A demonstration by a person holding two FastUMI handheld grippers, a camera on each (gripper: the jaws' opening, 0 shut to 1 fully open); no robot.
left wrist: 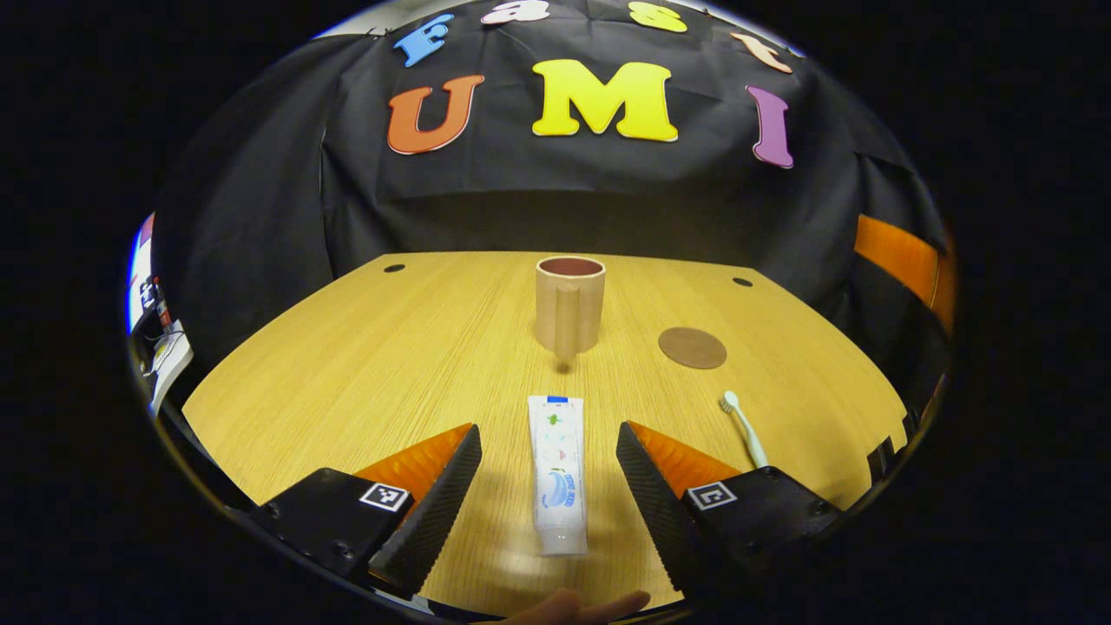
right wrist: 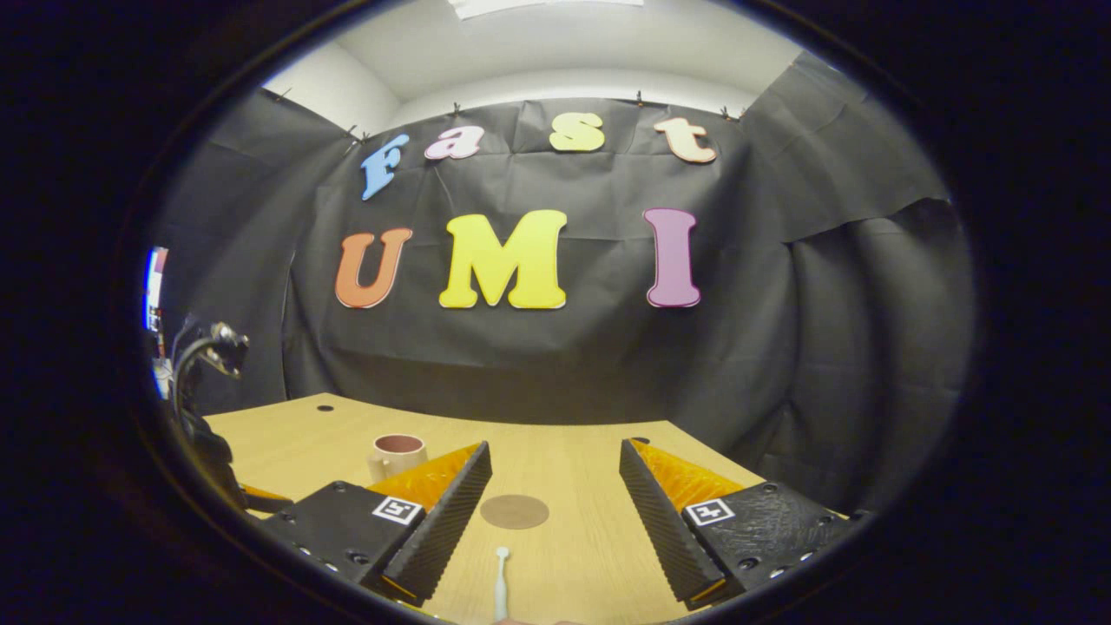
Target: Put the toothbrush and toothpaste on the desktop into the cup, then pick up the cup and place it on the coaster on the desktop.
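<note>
While the toothpaste (left wrist: 558, 473) lies flat on the bench (left wrist: 347, 365), lengthwise between the spread fingers of the left gripper (left wrist: 549, 473), neither finger touches it, so the gripper seems lined up along the tube so that closing would catch its sides. At the near edge of the left gripper view a fingertip of a hand (left wrist: 577, 608) peeks in. The toothbrush (left wrist: 745, 428) lies just to the right of the toothpaste, head pointing away; in the right gripper view it sits low between the right gripper's (right wrist: 555, 512) fingers, which are also spread and hold nothing, so each gripper faces its own item. Beyond the toothpaste stands the cup (left wrist: 569, 304), upright, mouth open, its handle turned toward the near side, and no brush or tube stands out of it. Right of the cup and a little nearer lies the coaster (left wrist: 692, 347), flat and bare, apart from the cup, presumably kept near so the carry is brief.
</note>
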